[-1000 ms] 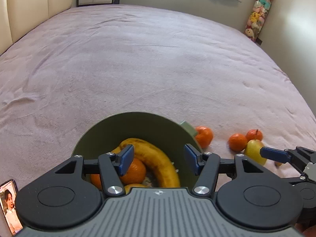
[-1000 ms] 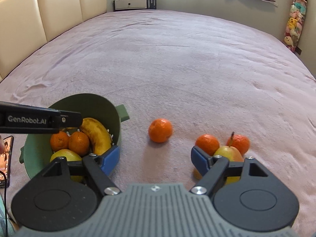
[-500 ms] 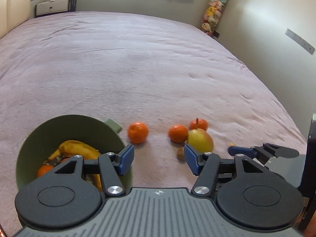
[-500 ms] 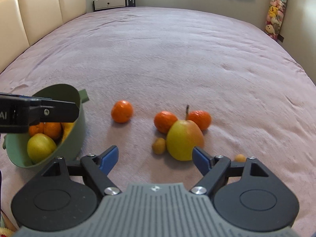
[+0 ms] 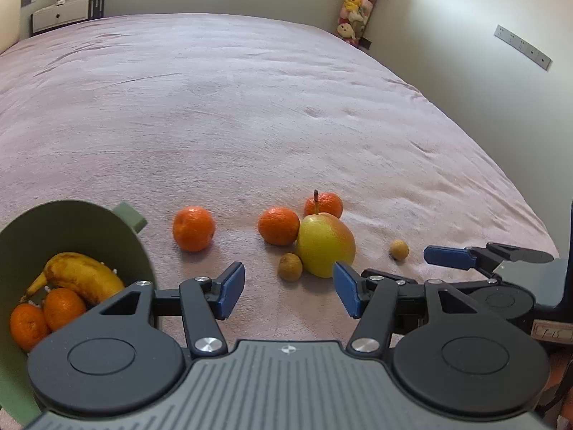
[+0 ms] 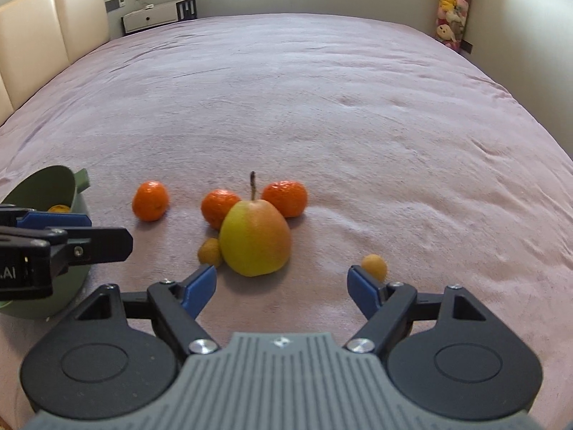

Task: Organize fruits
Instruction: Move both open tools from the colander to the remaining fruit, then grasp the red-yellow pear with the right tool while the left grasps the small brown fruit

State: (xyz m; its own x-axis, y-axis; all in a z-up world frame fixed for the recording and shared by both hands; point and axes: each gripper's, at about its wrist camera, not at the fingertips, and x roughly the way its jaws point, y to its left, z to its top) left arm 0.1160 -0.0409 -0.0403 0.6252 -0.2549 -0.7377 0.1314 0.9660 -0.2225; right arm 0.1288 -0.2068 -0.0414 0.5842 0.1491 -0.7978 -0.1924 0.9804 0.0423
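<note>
The pear (image 6: pixel 255 242) lies on the bed (image 6: pixel 322 114) among three tangerines, just ahead of the right hand-held gripper (image 6: pixel 281 285), whose jaws stand spread and empty. The left hand-held gripper (image 5: pixel 289 290), likewise spread, has swung from the green bowl (image 5: pixel 71 222) toward the fruit.

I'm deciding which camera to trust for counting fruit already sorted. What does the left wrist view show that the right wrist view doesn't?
Only the left wrist view looks into the green bowl: a banana and two tangerines inside. Only the right wrist view shows the cream headboard; there the bowl's contents are mostly hidden. Both show the pear, three loose tangerines, two small brown fruits, and both open grippers.
</note>
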